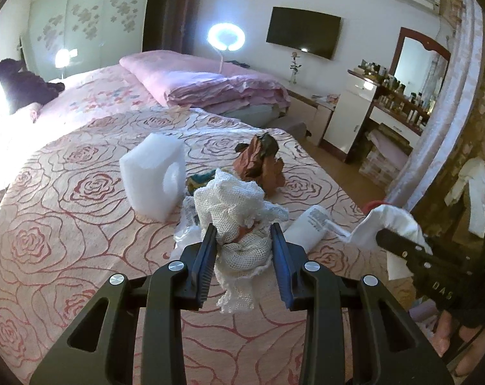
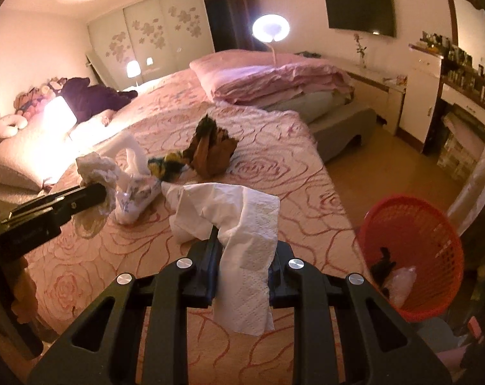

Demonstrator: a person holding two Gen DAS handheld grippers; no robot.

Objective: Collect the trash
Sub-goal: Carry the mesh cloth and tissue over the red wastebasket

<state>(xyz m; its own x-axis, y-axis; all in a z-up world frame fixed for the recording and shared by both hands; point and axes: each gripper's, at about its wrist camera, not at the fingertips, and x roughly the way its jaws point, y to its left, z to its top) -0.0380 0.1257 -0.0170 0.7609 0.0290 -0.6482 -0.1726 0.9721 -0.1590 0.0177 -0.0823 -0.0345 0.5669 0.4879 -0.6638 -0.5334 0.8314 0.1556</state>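
Both hands are loaded, so the pick-up part of this step looks done and the drop-off is what remains. The left gripper (image 1: 244,234) is clamped on a crumpled white mesh rag (image 1: 239,211), which bulges above and hangs below its fingers. The right gripper (image 2: 242,256) pinches a white paper towel (image 2: 239,224) that drapes forward over its fingertips and trails down between them, clear of the rose-patterned bedspread (image 2: 274,166).

The red mesh wastebasket (image 2: 412,256) stands on the floor to the right of the right gripper and lower, just off the bed's edge, already holding a dark scrap and some clear plastic. The next move probably calls for swinging the right hand rightward over the rim before letting go; the towel is light and may cling to the pads.

Only the right wrist view shows the basket. Only the left wrist view shows the white foam block (image 1: 152,179) ahead-left of the left gripper and the white bottle (image 1: 309,227) lying just to its right. Crumpled brown paper (image 1: 261,163) beyond both is still to collect.
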